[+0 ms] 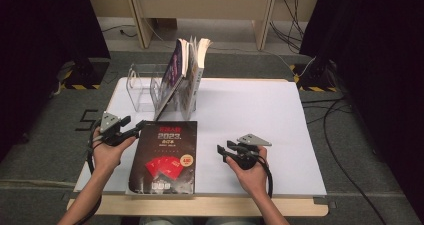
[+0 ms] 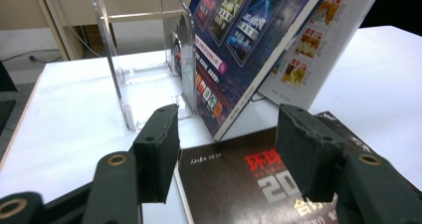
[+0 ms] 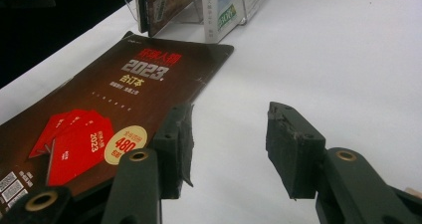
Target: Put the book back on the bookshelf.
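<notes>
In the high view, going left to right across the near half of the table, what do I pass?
left gripper → dark book lying flat → right gripper

Both forearms enter from six o'clock. The left hand point(image 1: 107, 152) holds the left gripper point(image 1: 136, 130) at nine o'clock, jaws apart, aimed toward three. The right hand point(image 1: 252, 172) holds the right gripper point(image 1: 220, 151) at four o'clock, jaws apart, aimed toward nine.
</notes>
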`<state>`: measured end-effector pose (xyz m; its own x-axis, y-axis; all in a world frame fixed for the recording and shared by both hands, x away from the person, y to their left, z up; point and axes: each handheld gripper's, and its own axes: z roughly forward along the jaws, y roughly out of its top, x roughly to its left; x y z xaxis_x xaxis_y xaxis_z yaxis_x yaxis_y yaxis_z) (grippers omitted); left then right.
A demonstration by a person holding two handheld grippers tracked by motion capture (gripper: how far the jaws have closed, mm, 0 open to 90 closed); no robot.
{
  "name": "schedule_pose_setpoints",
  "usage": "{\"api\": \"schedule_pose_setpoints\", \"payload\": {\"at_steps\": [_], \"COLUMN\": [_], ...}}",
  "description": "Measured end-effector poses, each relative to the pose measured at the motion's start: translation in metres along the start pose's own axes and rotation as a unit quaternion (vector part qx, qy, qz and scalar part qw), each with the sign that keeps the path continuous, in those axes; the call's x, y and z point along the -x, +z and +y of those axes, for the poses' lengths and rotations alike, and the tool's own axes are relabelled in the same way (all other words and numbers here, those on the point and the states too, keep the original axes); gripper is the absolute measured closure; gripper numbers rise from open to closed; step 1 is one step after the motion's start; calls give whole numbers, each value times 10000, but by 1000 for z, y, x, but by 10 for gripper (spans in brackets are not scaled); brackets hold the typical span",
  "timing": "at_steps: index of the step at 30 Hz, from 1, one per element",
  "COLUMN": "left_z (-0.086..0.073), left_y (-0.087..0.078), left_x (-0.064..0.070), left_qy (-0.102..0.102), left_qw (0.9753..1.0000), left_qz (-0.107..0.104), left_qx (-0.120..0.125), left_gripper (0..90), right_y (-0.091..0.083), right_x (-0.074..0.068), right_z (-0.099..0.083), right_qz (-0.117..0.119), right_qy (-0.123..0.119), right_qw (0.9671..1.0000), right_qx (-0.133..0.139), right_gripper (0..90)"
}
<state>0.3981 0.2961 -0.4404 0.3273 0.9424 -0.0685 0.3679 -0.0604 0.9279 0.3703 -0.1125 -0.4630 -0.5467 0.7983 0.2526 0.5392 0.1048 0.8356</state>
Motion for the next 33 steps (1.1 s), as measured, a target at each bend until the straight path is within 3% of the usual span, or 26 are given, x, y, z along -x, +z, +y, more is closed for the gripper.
{"api": "schedule_pose_setpoints", "payload": {"at_steps": [9, 21, 28, 33], "left_z": [-13, -38, -43, -45], "left_y": [-8, -16, -17, -17], "left_x": [-1, -7, -5, -4], "left_qy": [-83, -375, -495, -523], "left_qw": [9998, 9983, 9974, 9971], "left_qz": [-62, -153, -237, -229], "left_qx": [-146, -428, -470, -510], "left_gripper": [410, 411, 411, 402], "right_y": [0, 6, 13, 19], "right_x": [-2, -6, -8, -10], "right_z": [1, 6, 6, 7], "right_qz": [4, 51, 31, -13], "right_qy": [-1, 67, 92, 76], "right_qw": [10000, 9999, 9996, 9998], "right_qx": [-12, -145, -252, -181], "right_gripper": [535, 537, 540, 497]}}
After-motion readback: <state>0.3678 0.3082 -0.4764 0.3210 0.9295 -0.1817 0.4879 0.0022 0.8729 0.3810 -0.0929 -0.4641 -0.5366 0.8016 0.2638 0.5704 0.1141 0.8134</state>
